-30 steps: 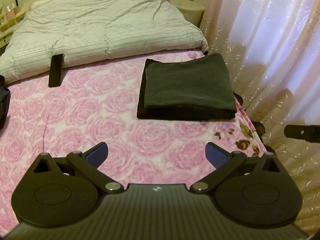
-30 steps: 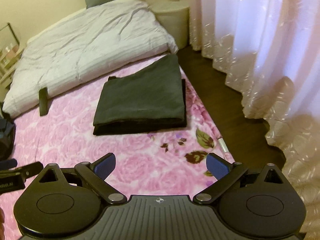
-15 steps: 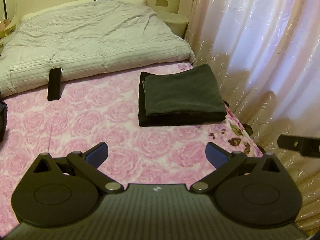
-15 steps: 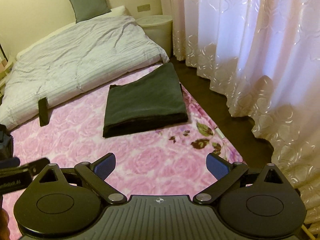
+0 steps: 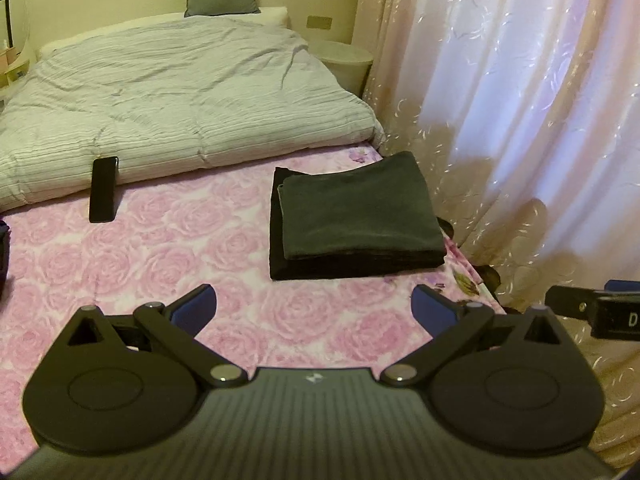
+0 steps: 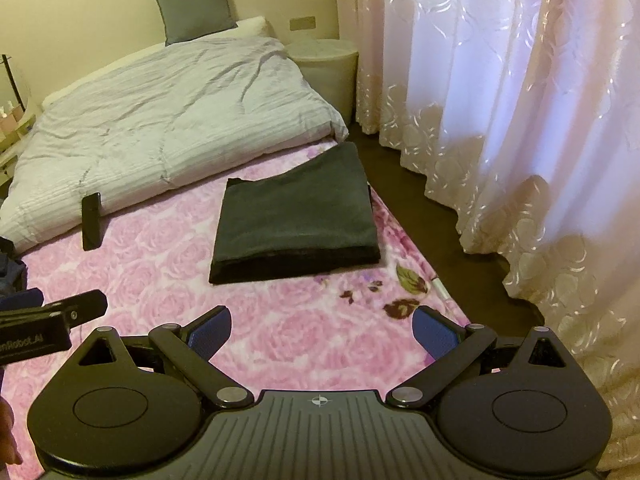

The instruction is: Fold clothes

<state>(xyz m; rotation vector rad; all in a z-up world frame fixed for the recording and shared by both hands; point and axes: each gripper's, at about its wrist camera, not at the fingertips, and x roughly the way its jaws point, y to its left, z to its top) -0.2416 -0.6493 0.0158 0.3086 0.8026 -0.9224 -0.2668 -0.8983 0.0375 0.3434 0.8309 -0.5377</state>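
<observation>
Far left edge of the left wrist view there's a sliver of some dark bundle (image 5: 3, 256), can't tell what it is. Next over, a black phone (image 5: 103, 189) lies on the pink rose blanket (image 5: 168, 248), its top end leaning against the grey striped duvet (image 5: 180, 100) that's bunched up toward the head of the bed. The left claw (image 5: 314, 305) hangs over the blanket with its blue pads spread wide, nothing between them. Past it, on the right half of the bed, sits the folded dark clothes stack (image 5: 356, 216): a grey piece squared up on top of a black one, right near the bed's edge. The right claw (image 6: 322, 330) is also wide apart and empty, hovering over the blanket well short of the stack. Rightmost you get the dark floor (image 6: 432, 216) strip and the sheer patterned curtain (image 6: 520, 100).
</observation>
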